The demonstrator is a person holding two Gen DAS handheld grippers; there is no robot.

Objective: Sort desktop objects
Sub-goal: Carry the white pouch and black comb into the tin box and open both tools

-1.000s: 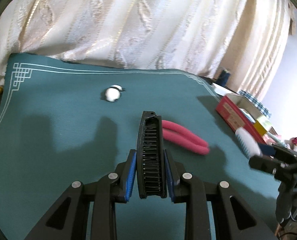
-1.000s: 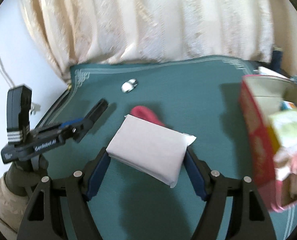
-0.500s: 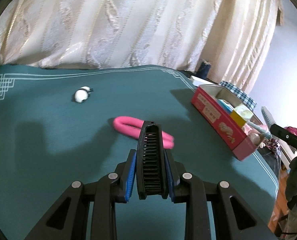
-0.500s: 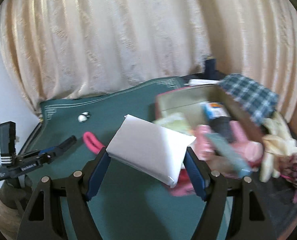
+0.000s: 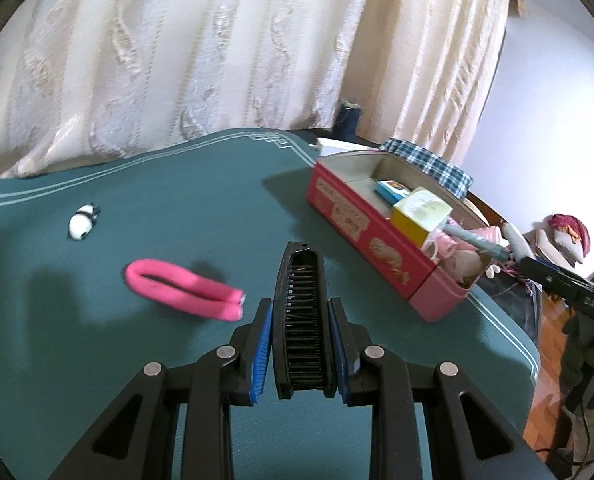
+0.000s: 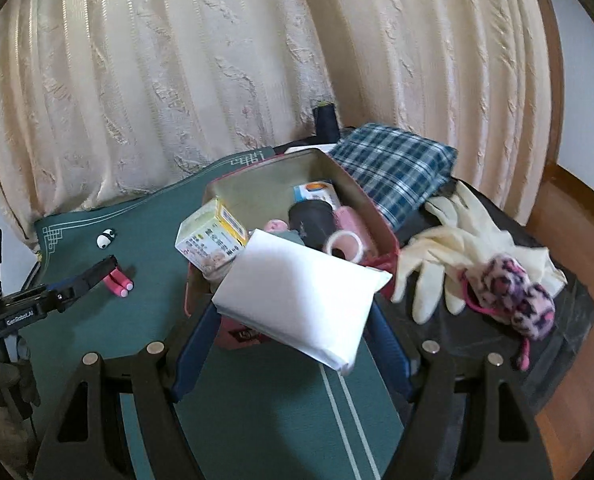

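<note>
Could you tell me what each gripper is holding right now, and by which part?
The left gripper clamps a black folding comb by its near end, pads on its long sides. The right gripper grips a white packet across its two short ends.

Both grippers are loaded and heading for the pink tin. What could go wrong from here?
1. The pink tin already looks crowded: a yellow box, tape roll and dark cup fill it, so the white packet in the right gripper may perch on top and slide out.
2. The left gripper clamps the black comb near one end only; it might pivot on release.
3. Both grippers converging on the tin could collide.
</note>
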